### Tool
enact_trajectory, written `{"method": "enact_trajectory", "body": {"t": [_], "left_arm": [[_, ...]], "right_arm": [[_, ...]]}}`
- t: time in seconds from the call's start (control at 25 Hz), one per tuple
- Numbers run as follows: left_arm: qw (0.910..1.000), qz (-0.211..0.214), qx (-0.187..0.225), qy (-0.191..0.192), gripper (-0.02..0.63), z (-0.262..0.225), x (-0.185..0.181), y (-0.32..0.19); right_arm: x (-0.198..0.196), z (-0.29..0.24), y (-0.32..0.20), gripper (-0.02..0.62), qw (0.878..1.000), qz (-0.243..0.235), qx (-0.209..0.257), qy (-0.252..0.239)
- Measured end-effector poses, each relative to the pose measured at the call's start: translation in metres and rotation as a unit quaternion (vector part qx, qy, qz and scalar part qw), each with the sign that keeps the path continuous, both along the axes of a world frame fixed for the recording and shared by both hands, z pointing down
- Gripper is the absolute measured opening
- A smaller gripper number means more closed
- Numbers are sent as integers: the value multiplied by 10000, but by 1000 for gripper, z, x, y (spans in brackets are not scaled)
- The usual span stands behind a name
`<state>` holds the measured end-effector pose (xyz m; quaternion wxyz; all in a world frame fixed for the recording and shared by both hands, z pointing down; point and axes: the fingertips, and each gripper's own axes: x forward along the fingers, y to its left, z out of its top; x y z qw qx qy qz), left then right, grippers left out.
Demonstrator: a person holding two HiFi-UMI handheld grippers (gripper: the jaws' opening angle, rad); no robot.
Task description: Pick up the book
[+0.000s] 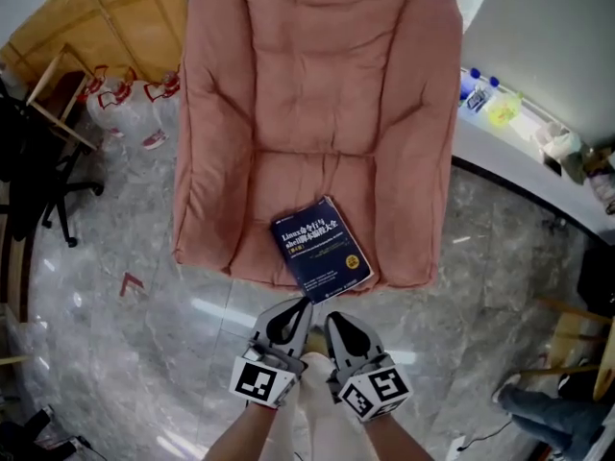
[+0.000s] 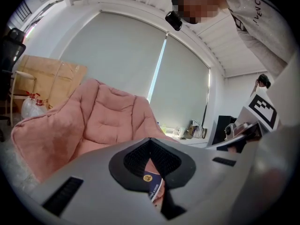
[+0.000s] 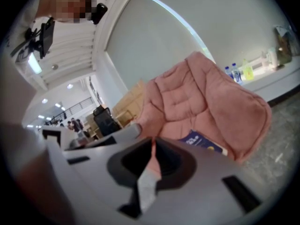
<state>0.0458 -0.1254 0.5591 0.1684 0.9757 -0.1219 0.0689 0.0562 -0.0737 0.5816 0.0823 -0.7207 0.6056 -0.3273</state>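
Lying flat on the front of the pink chair [image 1: 317,94], the book [image 1: 322,248] was seen just ahead of both pairs of jaws, blue cover up and touched by neither. The left gripper [image 1: 301,305] and the right gripper [image 1: 333,320] were held side by side, close together, over the marble floor [image 1: 115,353], short of the chair and with their tips pointed toward the book. The left jaws were clenched, tips meeting, with nothing grasped. In the left gripper view a strip of the book was glimpsed beyond them, through the slit below the tips. The right jaws were likewise pressed together and empty. In the right gripper view the book was found ahead of them and off to the right, near the seat's front rim. Cardboard boxes [image 1: 106,17] were seen far beyond the jaws to the left. A counter [image 1: 500,142] with bottles [image 1: 478,86] was seen beyond them to the right.
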Motion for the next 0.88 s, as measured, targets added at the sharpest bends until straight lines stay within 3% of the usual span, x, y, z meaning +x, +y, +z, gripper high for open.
{"method": "enact_trajectory", "body": {"t": [0.36, 0.6, 0.88], "left_arm": [[9998, -97, 145, 25, 15, 50, -2, -8], [10000, 26, 24, -89, 15, 70, 7, -4], [9999, 72, -28, -131, 15, 95, 7, -4]], "right_arm": [[2, 54, 0, 14, 9995, 105, -185, -249], [10, 85, 12, 15, 9975, 352, -336, -509], [18, 118, 19, 66, 9926, 704, -419, -892]]}}
